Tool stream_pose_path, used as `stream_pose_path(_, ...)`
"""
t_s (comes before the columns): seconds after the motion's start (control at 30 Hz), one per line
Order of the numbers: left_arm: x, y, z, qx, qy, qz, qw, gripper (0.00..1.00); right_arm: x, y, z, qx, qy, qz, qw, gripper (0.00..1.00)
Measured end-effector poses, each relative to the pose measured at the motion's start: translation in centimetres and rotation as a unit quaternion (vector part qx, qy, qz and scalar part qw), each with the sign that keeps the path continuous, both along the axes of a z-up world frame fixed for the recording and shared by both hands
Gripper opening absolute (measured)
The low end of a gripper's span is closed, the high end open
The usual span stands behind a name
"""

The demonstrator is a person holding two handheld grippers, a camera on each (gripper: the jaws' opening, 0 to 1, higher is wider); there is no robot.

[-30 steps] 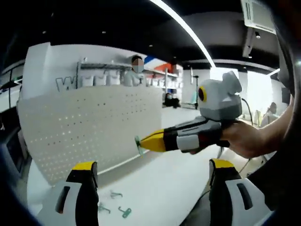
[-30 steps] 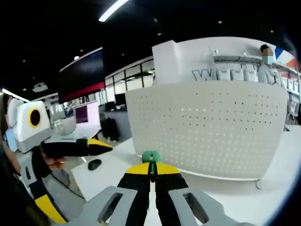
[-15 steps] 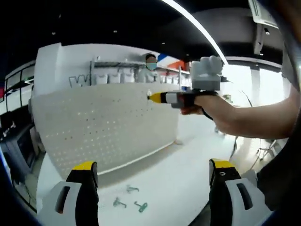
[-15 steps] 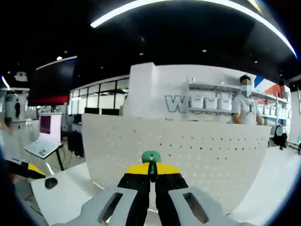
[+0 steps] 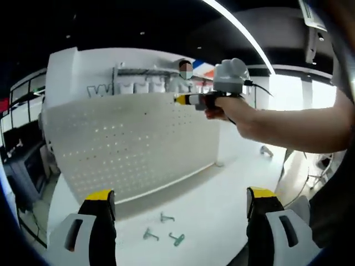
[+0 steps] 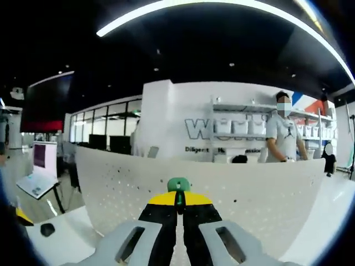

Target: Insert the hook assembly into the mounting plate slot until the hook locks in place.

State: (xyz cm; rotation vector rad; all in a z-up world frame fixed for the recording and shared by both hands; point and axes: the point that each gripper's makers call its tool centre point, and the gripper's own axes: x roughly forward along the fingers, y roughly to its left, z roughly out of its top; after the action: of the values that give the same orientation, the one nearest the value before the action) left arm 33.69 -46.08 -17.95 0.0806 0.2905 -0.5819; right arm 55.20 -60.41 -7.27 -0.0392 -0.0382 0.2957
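Left gripper [image 5: 180, 206]: jaws spread wide, holding nothing, low over the white tabletop [image 5: 222, 194].

Spare hooks [image 5: 163, 233]: three small green pieces lying loose on the tabletop between the left jaws, near the foot of the board.

Pegboard mounting plate [image 5: 138, 144]: white, perforated, standing upright on the table; in the right gripper view [image 6: 249, 205] its top edge runs across just above the jaw tips.

Right gripper [image 6: 178, 191]: jaws pinched narrow on the green hook assembly [image 6: 178, 184], whose head shows above the yellow tips. In the left gripper view the right gripper [image 5: 183, 100] is up by the board's upper edge.

Step in hand, as judged: bringing the hook to a hole near the top. Best done by squaring the prongs to one row, seating them, then pressing until it catches.

Room: open air above the top edge and along the board's face; the board's right end and the table edge beyond it bound the reach.
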Motion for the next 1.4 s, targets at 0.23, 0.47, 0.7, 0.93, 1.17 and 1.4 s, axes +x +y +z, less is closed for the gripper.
stream_pose_path(0.23, 0.8, 1.2, -0.7, 0.008, 0.012, 0.017, 0.9998, 1.00, 1.9, 0.1, -0.4, 0.006, -0.007, -0.019, 0.9998, 0.00)
stream_pose_path(0.47, 1.2, 2.1, -1.5, 0.016, 0.024, 0.023, 0.9993, 1.00, 3.8, -0.1, -0.7, 0.006, -0.006, -0.042, 0.9991, 0.00)
stream_pose_path(0.7, 1.5, 2.6, -1.8, 0.022, 0.026, 0.027, 0.9990, 1.00, 4.4, -0.4, -1.0, 0.013, -0.004, -0.055, 0.9984, 0.00)
stream_pose_path(0.93, 1.5, 3.0, -1.8, 0.020, 0.026, 0.030, 0.9990, 1.00, 4.9, -0.7, -2.5, 0.035, 0.006, -0.063, 0.9973, 0.00)
stream_pose_path(1.17, 1.6, 3.6, -1.8, 0.013, 0.027, 0.037, 0.9989, 1.00, 5.3, -0.5, -3.0, 0.022, 0.004, -0.073, 0.9970, 0.00)
stream_pose_path(1.4, 1.6, 3.8, -2.2, 0.013, 0.031, 0.041, 0.9986, 1.00, 5.0, -0.3, -2.6, 0.017, 0.003, -0.075, 0.9970, 0.01)
